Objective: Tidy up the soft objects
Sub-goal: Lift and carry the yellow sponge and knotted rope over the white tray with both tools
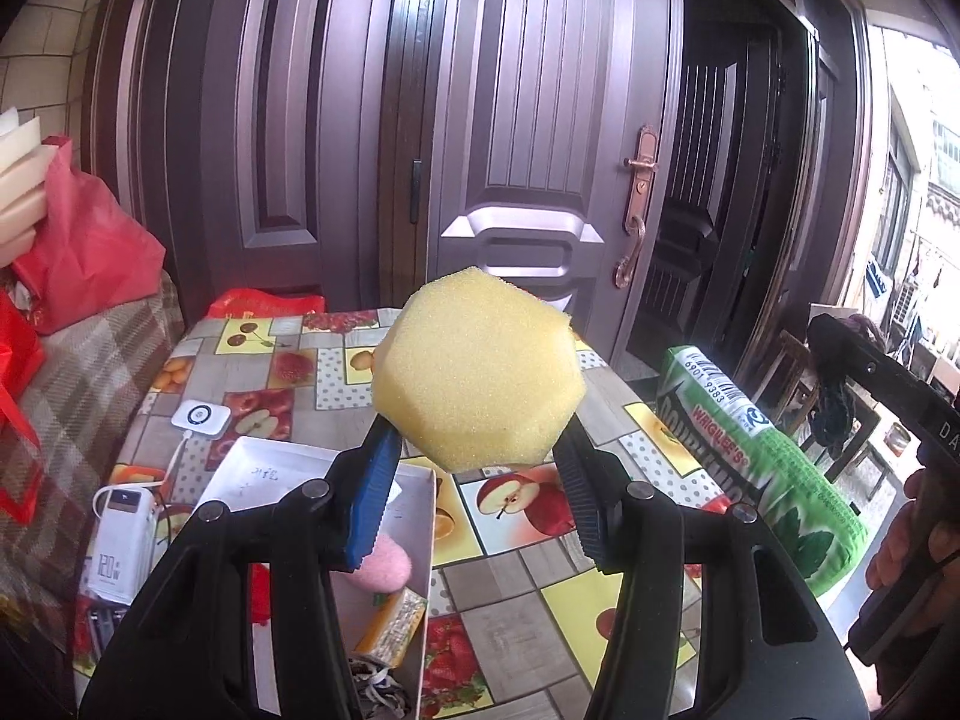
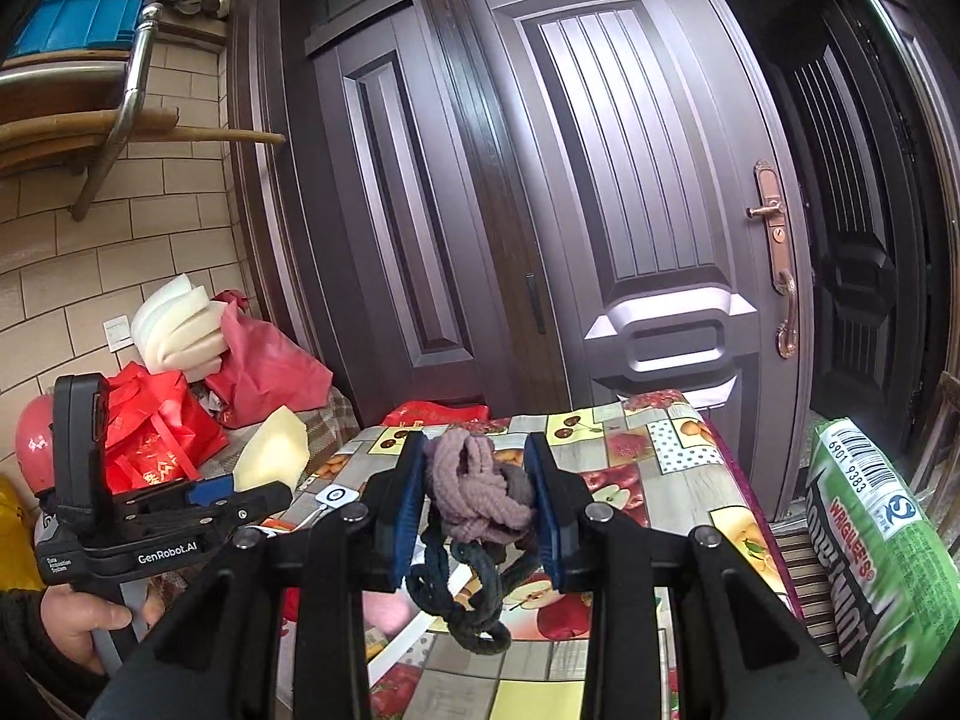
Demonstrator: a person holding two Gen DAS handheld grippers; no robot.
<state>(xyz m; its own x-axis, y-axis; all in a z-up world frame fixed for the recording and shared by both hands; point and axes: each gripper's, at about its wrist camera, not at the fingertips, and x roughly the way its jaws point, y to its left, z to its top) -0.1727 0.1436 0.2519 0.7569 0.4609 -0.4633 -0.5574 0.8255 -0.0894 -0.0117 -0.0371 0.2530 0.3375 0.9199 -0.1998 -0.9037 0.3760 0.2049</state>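
Observation:
My left gripper point(image 1: 477, 438) is shut on a yellow many-sided sponge point(image 1: 477, 369), held up above the fruit-patterned table point(image 1: 600, 624). From the right wrist view the same sponge point(image 2: 273, 456) shows at the left, in the left gripper point(image 2: 240, 495) that a hand point(image 2: 72, 624) carries. My right gripper point(image 2: 477, 456) is shut on a knotted bundle of mauve and dark cord point(image 2: 474, 492); dark loops hang below the pads. A white open box point(image 1: 414, 516) under the left gripper holds a pink soft piece point(image 1: 384, 567) and an orange packet point(image 1: 390, 624).
A green mint-pack pillow point(image 1: 774, 462) lies at the table's right edge, pillow point(image 2: 876, 546). A white power bank point(image 1: 117, 540) and a small white device point(image 1: 199, 418) with a cable sit at the left. Red bags point(image 1: 78, 240) and white foam pieces point(image 2: 174, 324) pile beyond. Brown doors point(image 1: 522, 120) stand behind.

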